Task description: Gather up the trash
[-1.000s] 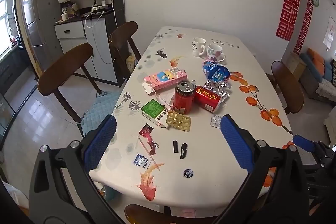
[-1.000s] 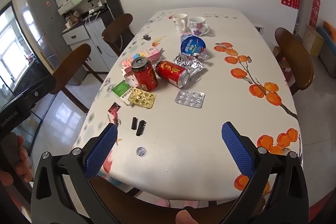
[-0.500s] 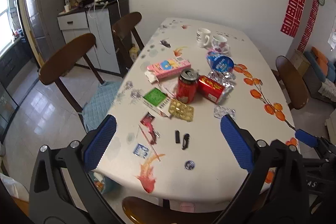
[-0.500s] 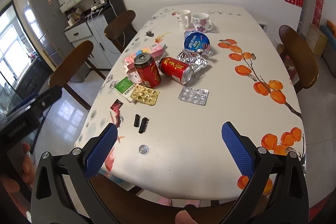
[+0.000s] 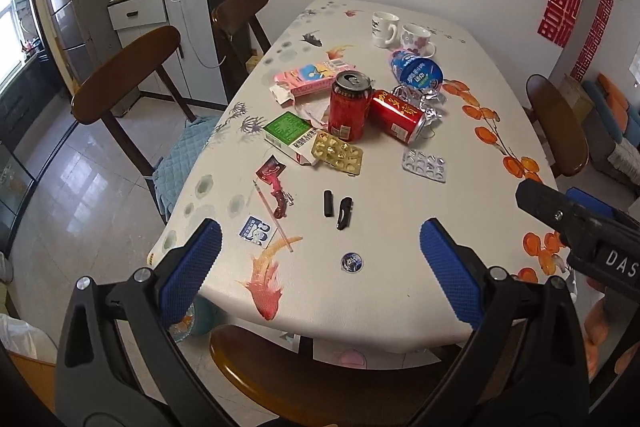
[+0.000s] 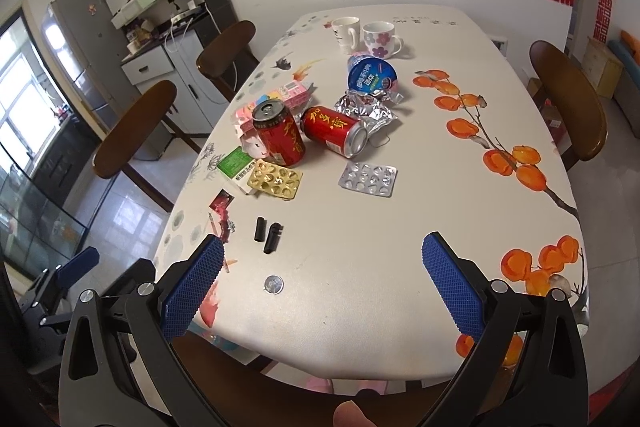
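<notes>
I hold my left claw [image 5: 320,263] and right claw [image 6: 323,277] wide apart, both empty, above the near table [image 6: 420,227] edge. Trash mid-table: upright can [image 5: 349,106], tipped can [image 5: 396,119] touching foil [image 6: 366,109], gold blister [image 5: 337,157], silver blister [image 6: 369,179], green box [image 5: 290,135], pink carton [image 5: 312,79].

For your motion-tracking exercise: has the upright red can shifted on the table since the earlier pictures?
No. The upright red can stands against the gold blister pack, as before.
</notes>
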Available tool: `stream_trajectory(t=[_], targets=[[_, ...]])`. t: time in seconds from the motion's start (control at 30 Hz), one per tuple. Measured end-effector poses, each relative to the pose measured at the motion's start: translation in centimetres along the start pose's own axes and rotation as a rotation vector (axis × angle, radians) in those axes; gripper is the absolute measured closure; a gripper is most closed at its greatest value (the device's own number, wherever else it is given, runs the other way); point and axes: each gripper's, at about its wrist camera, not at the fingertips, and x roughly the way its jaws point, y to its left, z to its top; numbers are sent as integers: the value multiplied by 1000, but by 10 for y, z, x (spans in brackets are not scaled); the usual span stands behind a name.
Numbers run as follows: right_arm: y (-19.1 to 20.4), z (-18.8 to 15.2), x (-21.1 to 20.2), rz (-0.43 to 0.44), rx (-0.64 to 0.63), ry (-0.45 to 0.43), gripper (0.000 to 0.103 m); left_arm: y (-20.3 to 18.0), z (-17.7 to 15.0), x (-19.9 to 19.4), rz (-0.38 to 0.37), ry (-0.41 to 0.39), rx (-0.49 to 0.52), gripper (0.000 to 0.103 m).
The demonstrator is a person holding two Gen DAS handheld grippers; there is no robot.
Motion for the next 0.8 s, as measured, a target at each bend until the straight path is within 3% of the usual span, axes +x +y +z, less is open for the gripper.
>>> stream_trajectory(t=[0.13, 0.33, 0.57, 0.7, 0.8], targets=[[-2, -1, 3, -5, 3, 9, 5, 2, -1, 3, 15, 23, -12, 6], [-2, -2, 6, -4, 5, 15, 5, -1, -2, 19, 81, 132, 30, 6], [-1, -1, 9, -9, -6, 22, 5, -4, 4, 12, 74, 103, 56, 6], [-1, 0, 10, -7, -13, 24, 5, 7, 16, 11, 24, 109, -18, 6], [0, 1, 11, -1, -18, 29, 5, 9, 22, 9, 35, 85, -25, 6]])
